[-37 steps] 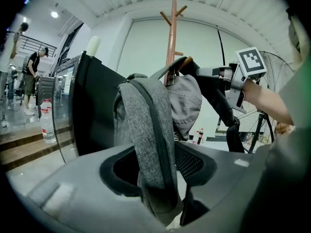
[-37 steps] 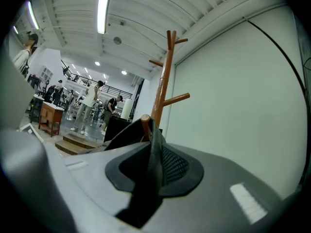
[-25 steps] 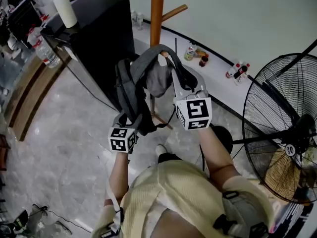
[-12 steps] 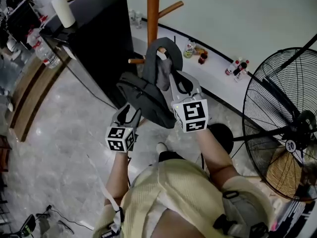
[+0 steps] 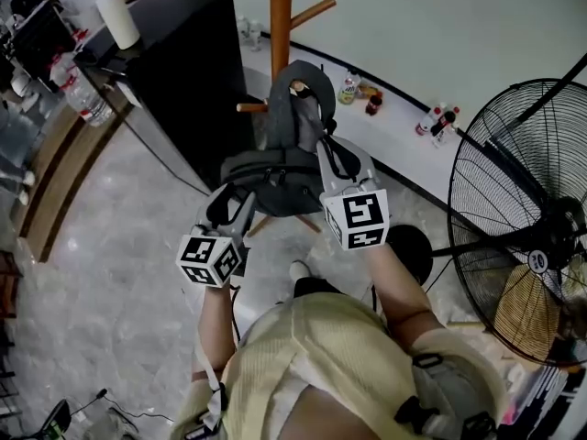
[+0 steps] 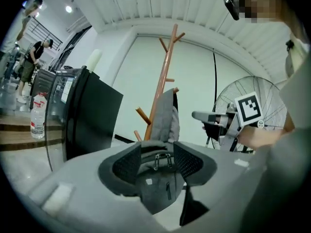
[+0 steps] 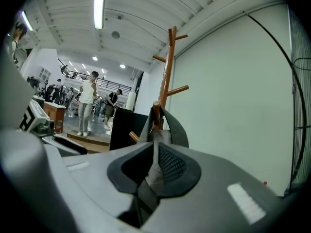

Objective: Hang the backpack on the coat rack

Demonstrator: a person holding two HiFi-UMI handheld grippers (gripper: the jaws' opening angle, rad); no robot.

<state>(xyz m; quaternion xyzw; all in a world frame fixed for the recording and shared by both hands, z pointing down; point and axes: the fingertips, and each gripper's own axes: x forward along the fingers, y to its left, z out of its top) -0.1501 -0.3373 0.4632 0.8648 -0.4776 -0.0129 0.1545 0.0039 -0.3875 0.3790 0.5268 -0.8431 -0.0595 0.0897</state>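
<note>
A wooden coat rack (image 5: 280,16) stands ahead, by the wall. The grey backpack (image 5: 275,180) lies almost level in front of it, its strap (image 5: 307,81) looped over a peg tip (image 5: 295,88). My right gripper (image 5: 326,150) is shut on that strap (image 7: 154,142) just below the peg (image 7: 156,109). My left gripper (image 5: 231,211) is shut on the backpack's body, and its zip pulls (image 6: 163,159) show between the jaws of the left gripper (image 6: 158,168). The pole (image 6: 163,76) rises behind them.
A black cabinet (image 5: 188,53) with a paper roll (image 5: 119,16) stands left of the rack. A large floor fan (image 5: 523,218) is at the right, its base (image 5: 408,250) near my feet. Small bottles (image 5: 367,99) line the wall. People stand far off (image 7: 87,103).
The strap has gone up over the peg. The backpack's body has swung from hanging to nearly level. My left gripper has drawn back and down toward me.
</note>
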